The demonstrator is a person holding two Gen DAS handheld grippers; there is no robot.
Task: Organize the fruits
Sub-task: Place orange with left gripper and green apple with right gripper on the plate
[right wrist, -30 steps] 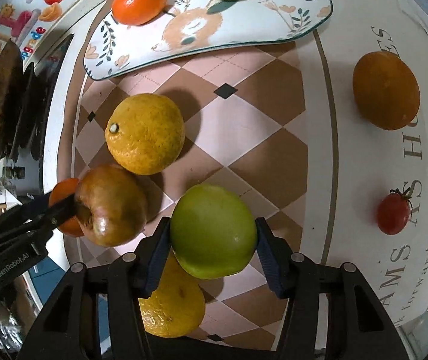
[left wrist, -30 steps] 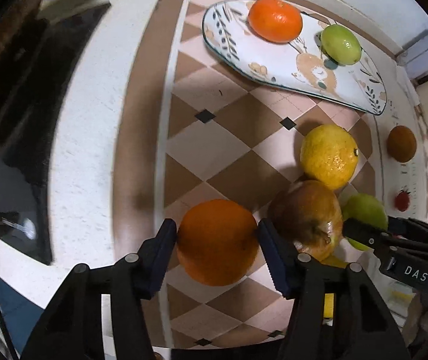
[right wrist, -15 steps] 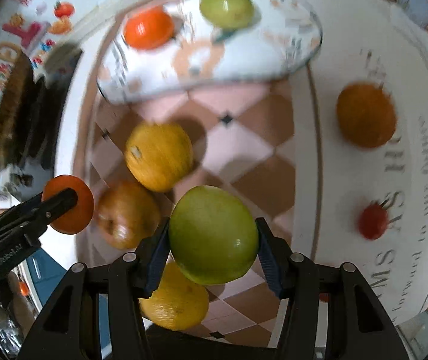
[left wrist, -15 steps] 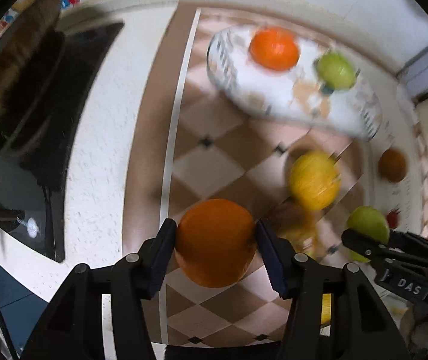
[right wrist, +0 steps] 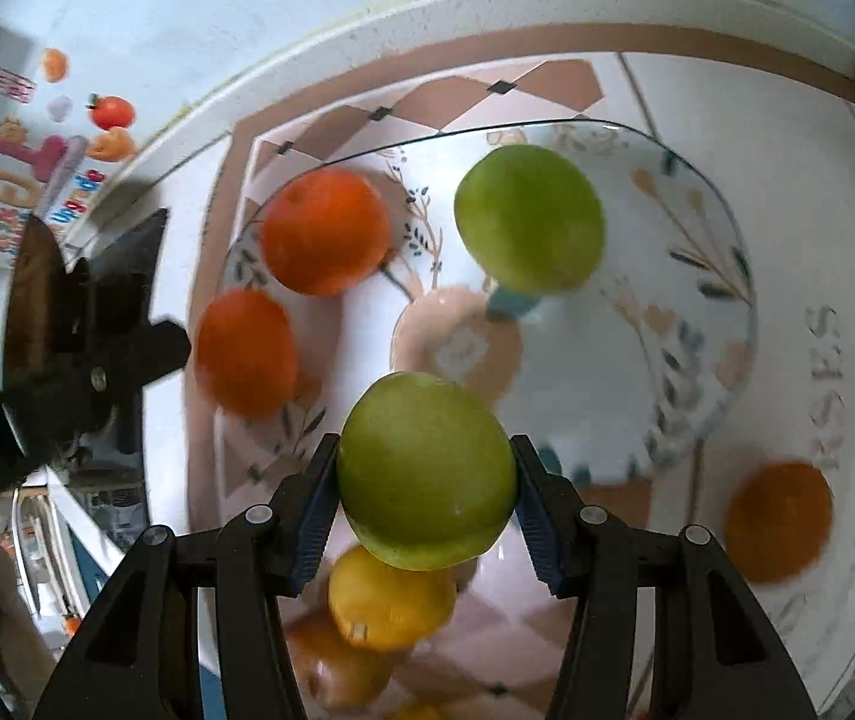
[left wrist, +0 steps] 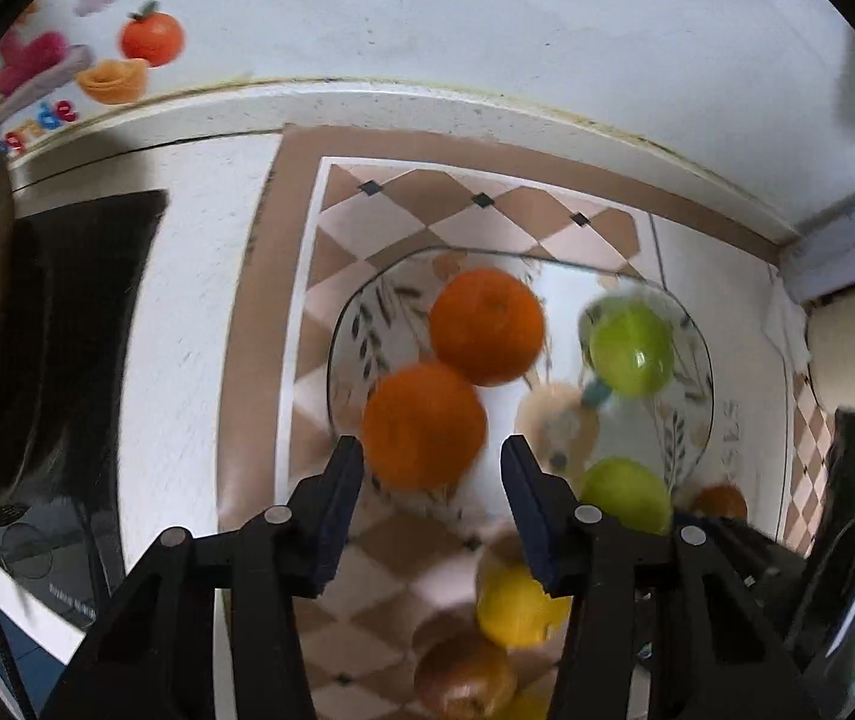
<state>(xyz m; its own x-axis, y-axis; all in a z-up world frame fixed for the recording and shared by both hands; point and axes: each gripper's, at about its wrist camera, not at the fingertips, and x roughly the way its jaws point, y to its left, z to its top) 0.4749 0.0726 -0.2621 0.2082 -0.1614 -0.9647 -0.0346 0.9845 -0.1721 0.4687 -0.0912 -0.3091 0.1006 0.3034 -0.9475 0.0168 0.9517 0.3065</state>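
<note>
My left gripper (left wrist: 432,492) is open, and an orange (left wrist: 424,425) sits just beyond its fingertips over the near left edge of the patterned plate (left wrist: 379,324). Another orange (left wrist: 486,325) and a green apple (left wrist: 631,349) lie on the plate. My right gripper (right wrist: 425,489) is shut on a green apple (right wrist: 425,468) and holds it above the plate's near edge (right wrist: 691,396). In the right wrist view the plate carries an orange (right wrist: 324,232) and a green apple (right wrist: 528,217), and the released orange (right wrist: 246,351) lies beside the left gripper (right wrist: 127,348).
A yellow citrus (right wrist: 390,600) and a brownish apple (left wrist: 464,678) lie on the checkered mat below the grippers. A darker orange (right wrist: 778,521) rests to the right of the plate. A black stove (left wrist: 61,324) lies to the left, with a wall behind.
Both grippers rose and moved forward to the plate with their fruit. My left gripper opened and let the orange go at the plate's left edge. The right one still grips the green apple.
</note>
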